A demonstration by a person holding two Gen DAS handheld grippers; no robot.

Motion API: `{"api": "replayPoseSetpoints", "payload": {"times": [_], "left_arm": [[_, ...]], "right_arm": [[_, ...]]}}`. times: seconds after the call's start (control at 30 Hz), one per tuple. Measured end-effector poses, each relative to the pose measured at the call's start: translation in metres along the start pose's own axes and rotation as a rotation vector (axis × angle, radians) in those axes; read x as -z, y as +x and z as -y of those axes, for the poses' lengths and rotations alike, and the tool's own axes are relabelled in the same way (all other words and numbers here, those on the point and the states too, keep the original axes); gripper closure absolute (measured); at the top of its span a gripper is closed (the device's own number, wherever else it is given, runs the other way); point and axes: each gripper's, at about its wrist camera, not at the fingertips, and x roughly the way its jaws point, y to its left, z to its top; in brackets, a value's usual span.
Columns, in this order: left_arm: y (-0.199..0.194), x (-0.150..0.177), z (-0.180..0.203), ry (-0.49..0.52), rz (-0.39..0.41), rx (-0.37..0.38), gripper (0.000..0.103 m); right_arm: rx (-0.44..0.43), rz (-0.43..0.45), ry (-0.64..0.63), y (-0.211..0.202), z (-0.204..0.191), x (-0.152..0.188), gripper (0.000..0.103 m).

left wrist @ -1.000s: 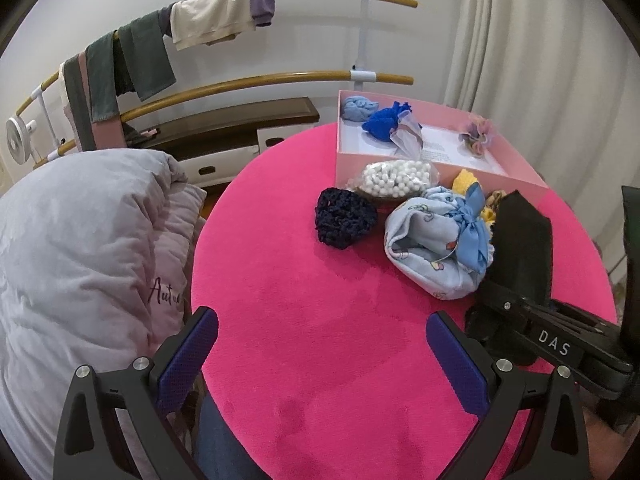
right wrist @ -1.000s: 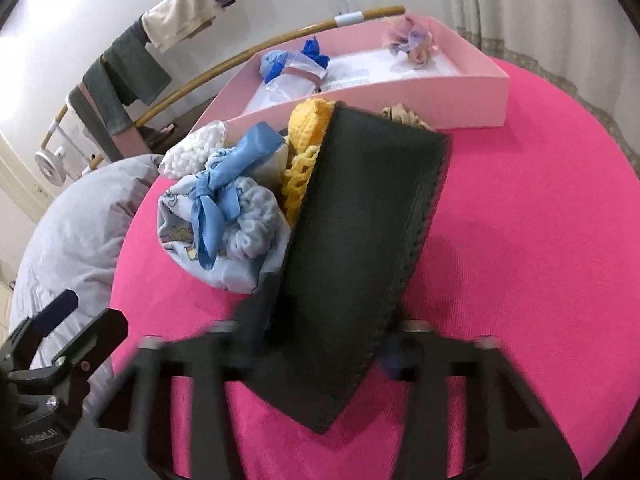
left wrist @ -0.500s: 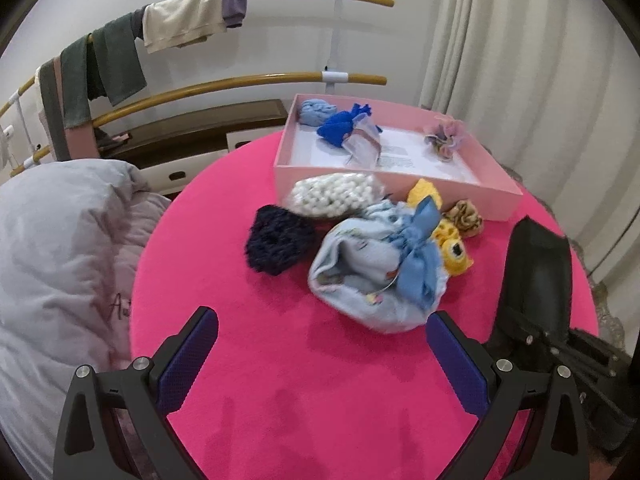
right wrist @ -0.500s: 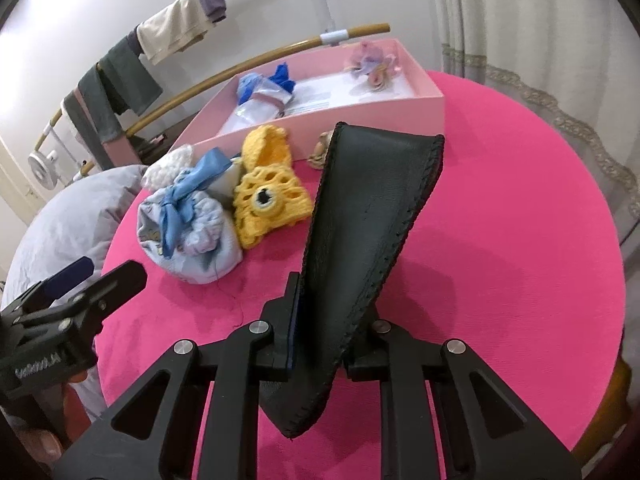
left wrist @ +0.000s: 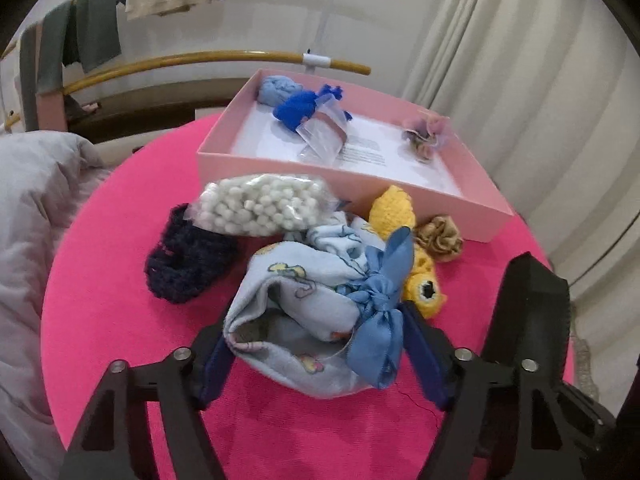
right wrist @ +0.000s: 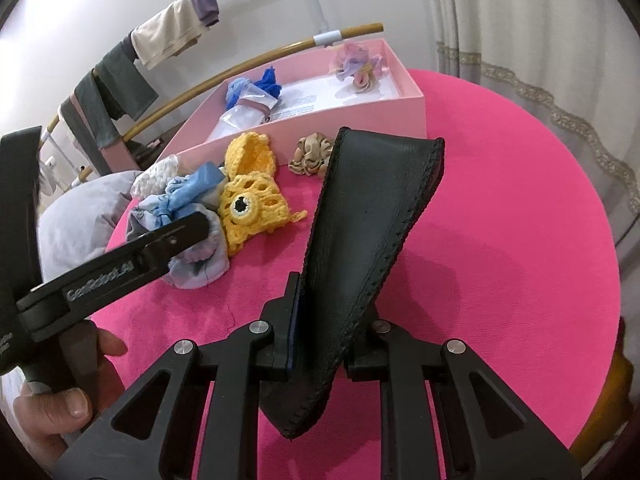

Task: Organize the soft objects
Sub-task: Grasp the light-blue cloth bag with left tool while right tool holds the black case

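In the left wrist view, the left gripper (left wrist: 320,344) had just been closing its jaws around the pale blue cloth bundle (left wrist: 308,316), tied with a blue ribbon. Both pads sat against the bundle's sides, so I judged it grasped, probably for carrying to the pink box (left wrist: 400,192) behind it. That box already held a blue item and a pastel scrunchie, which suggested it was the collecting place. A bag of white balls (left wrist: 260,208), a dark knitted piece (left wrist: 184,268), a yellow crochet toy (left wrist: 416,276) and a tan scrunchie (left wrist: 438,238) lay on the pink table (left wrist: 120,320), near the box's front wall.

The right wrist view showed what the first only hinted at its edge: the right gripper (right wrist: 328,340) was clenched on 1 black leather pouch (right wrist: 368,232), held up off the table, likely waiting its turn. It also showed the person's hand (right wrist: 64,400) on the left tool's handle, and the toy's eye face-on.
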Motion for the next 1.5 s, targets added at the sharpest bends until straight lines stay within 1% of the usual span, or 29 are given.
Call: {"api": "replayPoseSetpoints", "payload": {"times": [0.07,0.1,0.2,0.33,0.37,0.7,0.97,1.27,1.5], "left_arm": [[-0.002,0.0,0.0,0.012,0.0,0.027,0.047],[-0.003,0.0,0.0,0.012,0.0,0.029,0.05],[-0.01,0.001,-0.003,0.012,-0.005,0.045,0.056],[-0.023,0.007,-0.007,0.029,0.001,0.048,0.059],[-0.027,0.009,-0.007,0.033,0.006,0.044,0.067],[-0.051,0.023,-0.016,0.039,0.021,0.056,0.067],[-0.083,0.031,-0.012,0.08,0.078,0.038,0.069],[-0.099,0.039,-0.016,0.077,0.081,0.04,0.07],[-0.118,0.041,-0.013,0.096,0.12,0.019,0.071]], "right_arm": [[0.002,0.002,0.002,-0.002,0.002,0.0,0.087],[0.001,0.005,0.004,-0.003,0.003,0.0,0.087],[-0.001,0.01,0.007,-0.007,0.003,0.001,0.087],[-0.006,0.022,0.003,-0.013,0.001,0.001,0.087],[-0.008,0.024,0.002,-0.015,0.0,0.002,0.087],[-0.012,0.036,-0.009,-0.025,-0.007,0.005,0.087],[-0.008,0.054,-0.022,-0.036,-0.011,0.005,0.087],[-0.014,0.059,-0.041,-0.042,-0.02,0.005,0.087],[-0.015,0.066,-0.052,-0.045,-0.024,0.005,0.087]]}}
